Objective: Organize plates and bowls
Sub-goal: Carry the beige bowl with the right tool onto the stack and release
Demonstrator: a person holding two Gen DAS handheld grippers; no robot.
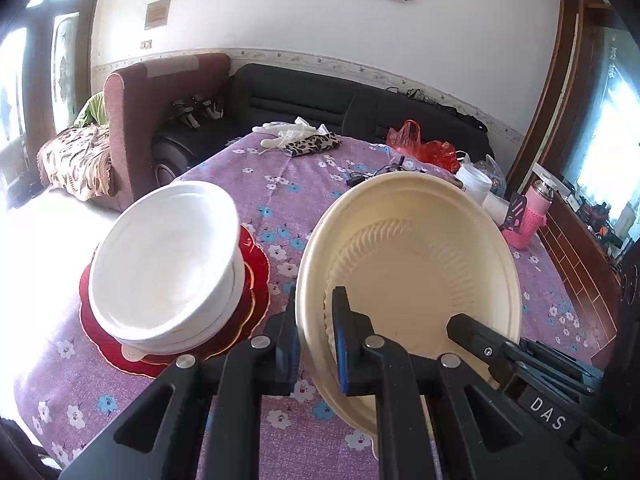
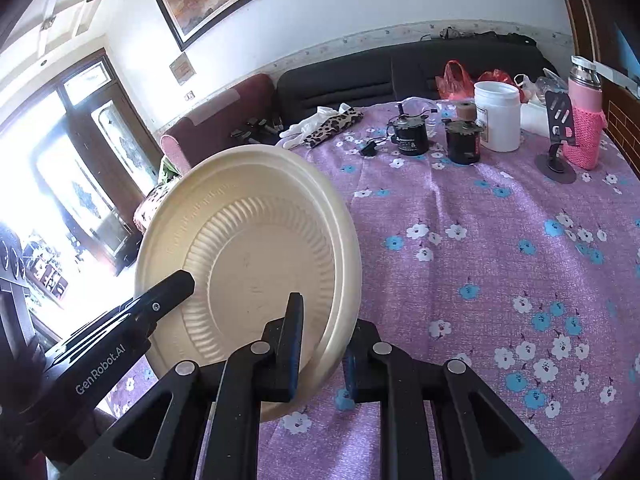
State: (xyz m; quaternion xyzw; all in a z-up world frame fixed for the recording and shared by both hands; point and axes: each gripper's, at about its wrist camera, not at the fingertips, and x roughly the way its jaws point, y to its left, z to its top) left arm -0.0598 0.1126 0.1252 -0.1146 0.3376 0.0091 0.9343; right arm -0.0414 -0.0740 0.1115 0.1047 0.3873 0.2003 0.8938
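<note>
Both grippers — left gripper (image 1: 318,344), right gripper (image 2: 320,350) — clamped on opposite rims of cream plate (image 1: 412,256), held tilted above purple floral tablecloth (image 2: 500,248). "GenRobot.AI" and "DAS" readable. White bowls (image 1: 168,264) stacked on red plates (image 1: 256,280). Further back, black sofa (image 1: 304,96) — jar label unreadable.

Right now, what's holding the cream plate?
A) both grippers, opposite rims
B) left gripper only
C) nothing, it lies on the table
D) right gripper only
A: the left gripper and the right gripper each clamp a rim of the cream plate, tilted above the table.
</note>
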